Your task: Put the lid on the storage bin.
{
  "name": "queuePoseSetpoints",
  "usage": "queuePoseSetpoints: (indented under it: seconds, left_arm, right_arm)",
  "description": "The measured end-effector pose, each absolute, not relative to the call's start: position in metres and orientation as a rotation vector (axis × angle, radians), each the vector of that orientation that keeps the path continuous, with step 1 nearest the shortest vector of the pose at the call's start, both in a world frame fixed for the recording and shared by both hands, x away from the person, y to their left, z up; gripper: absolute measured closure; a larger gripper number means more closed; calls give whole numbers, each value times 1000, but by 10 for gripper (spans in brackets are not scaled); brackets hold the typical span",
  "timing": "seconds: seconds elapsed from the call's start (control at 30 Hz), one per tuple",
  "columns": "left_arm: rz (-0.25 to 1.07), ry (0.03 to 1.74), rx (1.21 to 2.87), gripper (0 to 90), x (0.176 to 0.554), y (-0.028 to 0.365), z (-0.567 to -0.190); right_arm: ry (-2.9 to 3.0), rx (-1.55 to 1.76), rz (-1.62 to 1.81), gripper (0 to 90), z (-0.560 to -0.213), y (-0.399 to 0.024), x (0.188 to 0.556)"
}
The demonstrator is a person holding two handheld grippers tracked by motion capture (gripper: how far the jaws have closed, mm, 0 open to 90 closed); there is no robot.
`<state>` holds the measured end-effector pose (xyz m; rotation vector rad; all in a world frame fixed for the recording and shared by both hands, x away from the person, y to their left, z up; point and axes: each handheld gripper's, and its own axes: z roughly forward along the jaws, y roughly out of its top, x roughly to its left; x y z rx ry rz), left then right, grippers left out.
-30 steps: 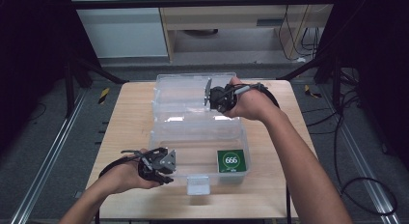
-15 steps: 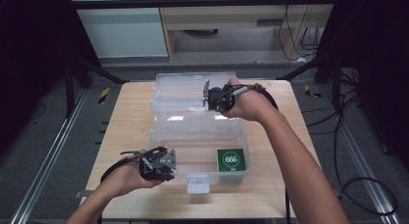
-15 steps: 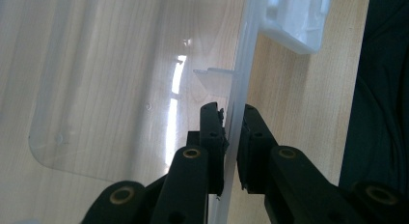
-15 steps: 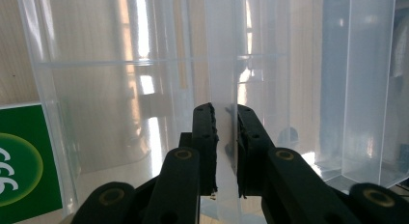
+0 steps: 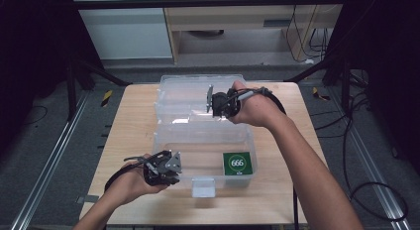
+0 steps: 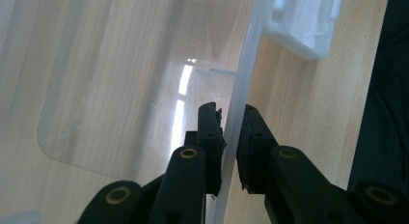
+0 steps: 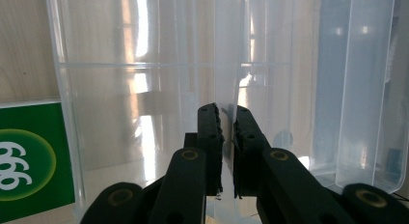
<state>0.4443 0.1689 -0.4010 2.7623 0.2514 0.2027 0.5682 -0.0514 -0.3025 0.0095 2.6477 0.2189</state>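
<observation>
Dark racks and cables ring a pale wooden surface (image 5: 129, 126), and on it sits a clear plastic box (image 5: 198, 141) with its lid (image 5: 188, 93) folded back on the far side. I have the left gripper (image 5: 166, 166) at the box's near left corner; in the left gripper view its black fingers (image 6: 211, 137) are pinched on the thin front rim, one each side of the wall. The right gripper (image 5: 214, 102) sits at the lid, and in the right gripper view its fingers are clamped on a thin clear edge that I take to be the lid's rim. A green card (image 5: 237, 163) printed 666 lies inside the box at its near right corner, and a white latch (image 5: 203, 187) hangs from the front wall.

My worry is the plastic: it is smooth, glossy and thin-walled, so either hold could slide off under a sideways pull. Pulling the lid faster than the box is braced could drag or tip the light box, and the card would slide. Twisting the thin rim could flex or crack it.
</observation>
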Motion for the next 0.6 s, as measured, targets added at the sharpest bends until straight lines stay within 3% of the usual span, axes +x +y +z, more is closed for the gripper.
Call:
queuePoseSetpoints:
  seconds: [0.6]
  left_arm:
    - [243,274,2748,802,441,169,-403]
  right_arm:
    - [2609,-54,245,849,-296,-52,528]
